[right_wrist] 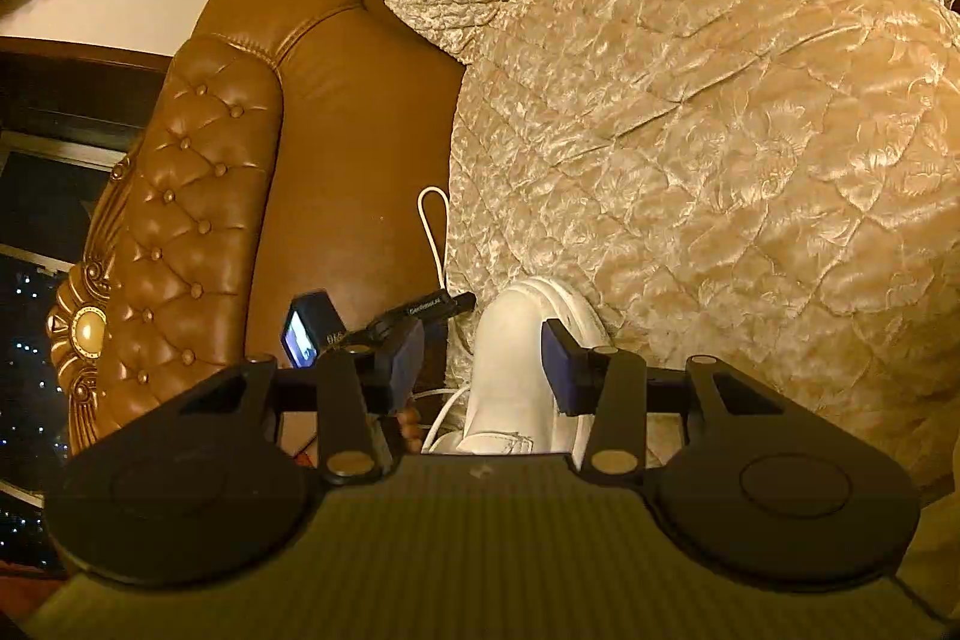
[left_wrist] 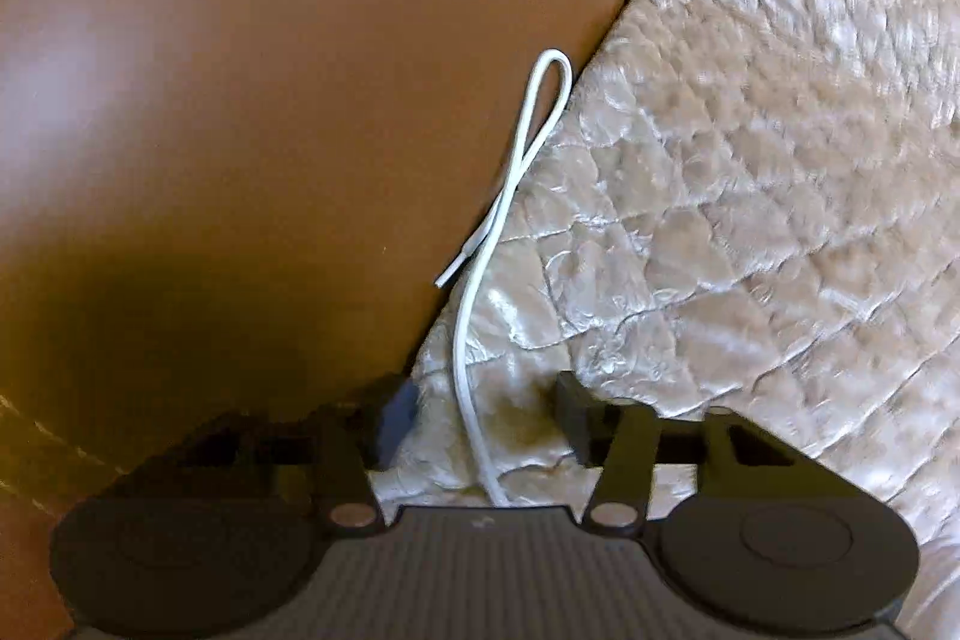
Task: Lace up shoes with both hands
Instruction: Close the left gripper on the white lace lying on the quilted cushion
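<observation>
A white shoe [right_wrist: 510, 340] stands on the edge of a quilted cream cover [right_wrist: 720, 160]. My right gripper [right_wrist: 486, 364] is open and straddles the shoe; a gap shows at the left pad [right_wrist: 408, 358]. A white lace [left_wrist: 480, 250] runs from under my left gripper [left_wrist: 486, 418] across the cover's edge onto brown leather, bends into a narrow loop [left_wrist: 552, 61] and ends in a loose tip [left_wrist: 443, 282]. The left jaws stand open on either side of the lace without pressing it. In the right wrist view the loop [right_wrist: 433, 202] lies beyond the left tool's small screen [right_wrist: 300, 337].
A brown leather seat [left_wrist: 240, 100] lies to the left of the cover. Its tufted, buttoned armrest [right_wrist: 192, 220] with gold trim rises further left. A person's fingers [right_wrist: 409, 421] show under my right gripper's left finger. Dark windows and a curtain are in the background.
</observation>
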